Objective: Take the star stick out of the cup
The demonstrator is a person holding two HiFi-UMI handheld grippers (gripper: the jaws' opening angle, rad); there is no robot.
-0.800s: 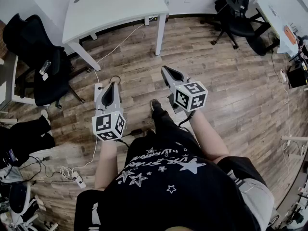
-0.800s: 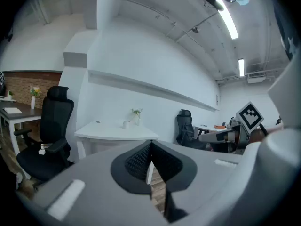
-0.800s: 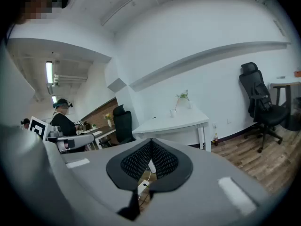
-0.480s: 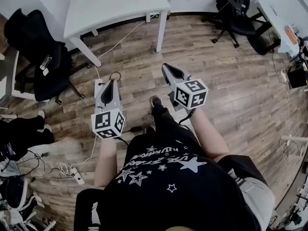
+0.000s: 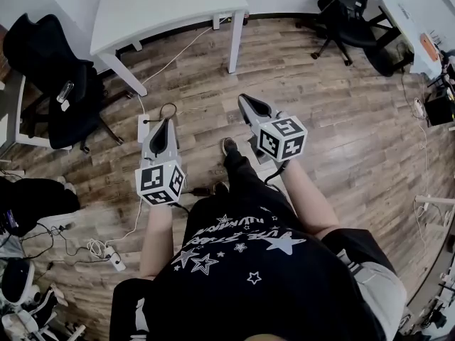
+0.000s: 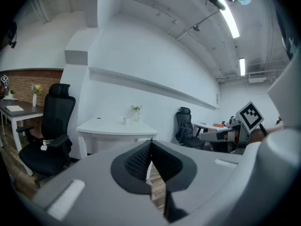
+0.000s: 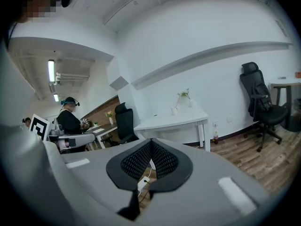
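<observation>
A: So where's the cup [image 6: 126, 120]?
B: On the white table [image 6: 101, 125], well apart from both. Left gripper [image 5: 166, 123] and right gripper [image 5: 244, 100] jaws pressed together, nothing between. Star stick's too small to make out.

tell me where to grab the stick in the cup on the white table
Probably low on the stick, just above the cup, coming in from the side: its thin stem rises clear of the rim. Finer detail is too small to tell.
</observation>
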